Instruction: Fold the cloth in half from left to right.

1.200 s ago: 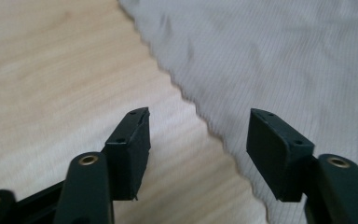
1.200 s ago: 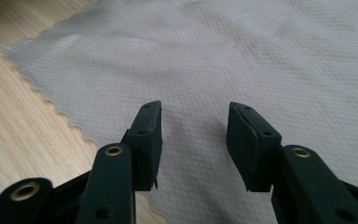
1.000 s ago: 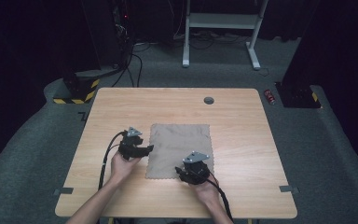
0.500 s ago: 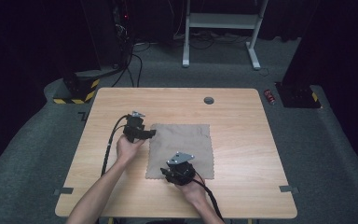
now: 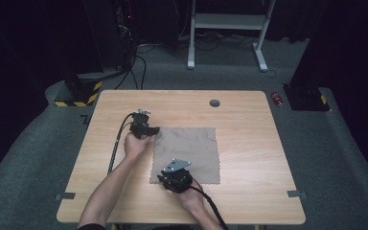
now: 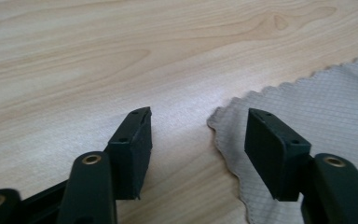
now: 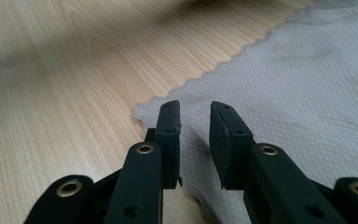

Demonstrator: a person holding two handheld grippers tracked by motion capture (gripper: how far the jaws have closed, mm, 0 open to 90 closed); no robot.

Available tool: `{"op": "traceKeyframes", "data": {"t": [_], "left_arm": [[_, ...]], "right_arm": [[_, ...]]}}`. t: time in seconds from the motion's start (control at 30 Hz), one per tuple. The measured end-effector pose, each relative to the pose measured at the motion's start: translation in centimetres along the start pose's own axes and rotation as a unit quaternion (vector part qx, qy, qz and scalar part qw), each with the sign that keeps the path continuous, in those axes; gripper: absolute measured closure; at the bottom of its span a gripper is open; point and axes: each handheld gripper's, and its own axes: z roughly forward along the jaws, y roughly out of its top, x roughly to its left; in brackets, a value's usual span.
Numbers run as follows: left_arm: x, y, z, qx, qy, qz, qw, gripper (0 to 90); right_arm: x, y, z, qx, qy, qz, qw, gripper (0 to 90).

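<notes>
High view shows the right tongs (image 5: 164, 178) narrowing over the cloth (image 5: 187, 153) corner at seven o'clock, the left tongs (image 5: 154, 130) apart at eleven, both grabs pending.

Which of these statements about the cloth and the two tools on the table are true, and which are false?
1. The cloth lies flat on the wooden table. True.
2. The left tool has its jaws wide apart at a cloth corner. True.
3. The right tool lifts the cloth into the air. False: the cloth lies flat, and a gap shows between the jaws.
4. The cloth is bright red. False: it is grey-brown.
5. Both cloth edges seen near the jaws are scalloped. True.
</notes>
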Motion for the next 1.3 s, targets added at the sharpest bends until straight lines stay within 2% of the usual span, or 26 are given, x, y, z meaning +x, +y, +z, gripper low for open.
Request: {"op": "traceKeyframes", "data": {"t": [0.2, 0.3, 0.47, 0.7, 0.9, 1.1, 1.3], "left_arm": [[-0.4, 0.0, 0.3, -0.006, 0.005, 0.019, 0.9998, 44.5], [-0.5, 0.0, 0.3, -0.008, 0.008, 0.022, 0.9997, 45.3], [-0.9, 0.6, 0.7, 0.004, 0.021, 0.042, 0.9989, 45.4], [-0.9, 0.7, 0.9, 0.002, 0.022, 0.041, 0.9989, 47.2], [-0.8, 0.7, 0.9, -0.002, 0.02, 0.038, 0.9991, 55.2], [-1.1, 0.7, 0.9, -0.005, 0.013, 0.045, 0.9989, 64.6], [-1.3, 0.7, 1.0, -0.006, 0.006, 0.051, 0.9987, 71.0]], "right_arm": [[1.1, 0.5, 1.0, 0.003, 0.003, -0.015, 0.9999, 72.6], [1.4, 0.6, 1.4, 0.011, 0.002, -0.017, 0.9998, 72.0], [1.8, 0.8, 1.7, 0.017, -0.002, -0.025, 0.9996, 70.3], [2.3, 0.9, 1.7, 0.026, -0.011, -0.039, 0.9989, 68.1], [2.9, 0.9, 1.6, 0.025, -0.009, -0.052, 0.9983, 67.5], [3.3, 0.9, 1.8, 0.028, -0.012, -0.063, 0.9975, 68.5], [3.4, 0.9, 1.8, 0.03, -0.02, -0.068, 0.997, 75.3]]}}
